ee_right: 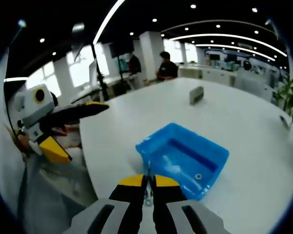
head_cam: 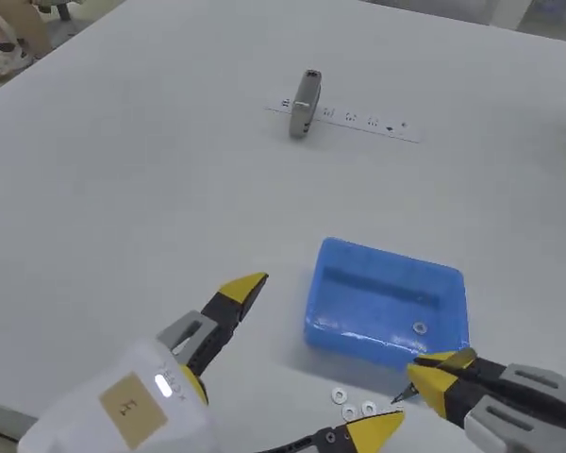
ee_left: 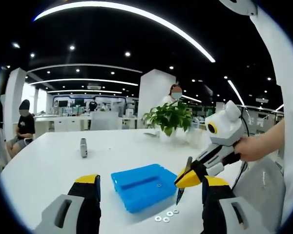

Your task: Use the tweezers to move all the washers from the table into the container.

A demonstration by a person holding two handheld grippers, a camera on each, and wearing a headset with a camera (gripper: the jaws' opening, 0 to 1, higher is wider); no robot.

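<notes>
Washers [head_cam: 351, 408] lying just left of your tweezers' [ee_left: 179, 194] tips
Your right gripper [ee_right: 147, 181] is clamping the tweezers in its fingers [ee_right: 133, 182], aiming down at three washers on the desk [head_cam: 151, 208] beside the blue container [head_cam: 387, 257]; a fourth is sitting inside. Your left gripper [ee_left: 150, 180] is gaping empty. Tweezer tips are too small to read.

Noting a white table [head_cam: 123, 189], broad and mostly bare. Seeing a blue container [head_cam: 358, 340] sitting on it toward the near edge. Counting three washers [head_cam: 349, 411] lying flat on the tabletop just beside the container's near wall, clustered together, not touching it. Spotting a small grey block [head_cam: 305, 102] standing upright farther back, resting on a thin marked strip [head_cam: 358, 120] lying flat.
</notes>
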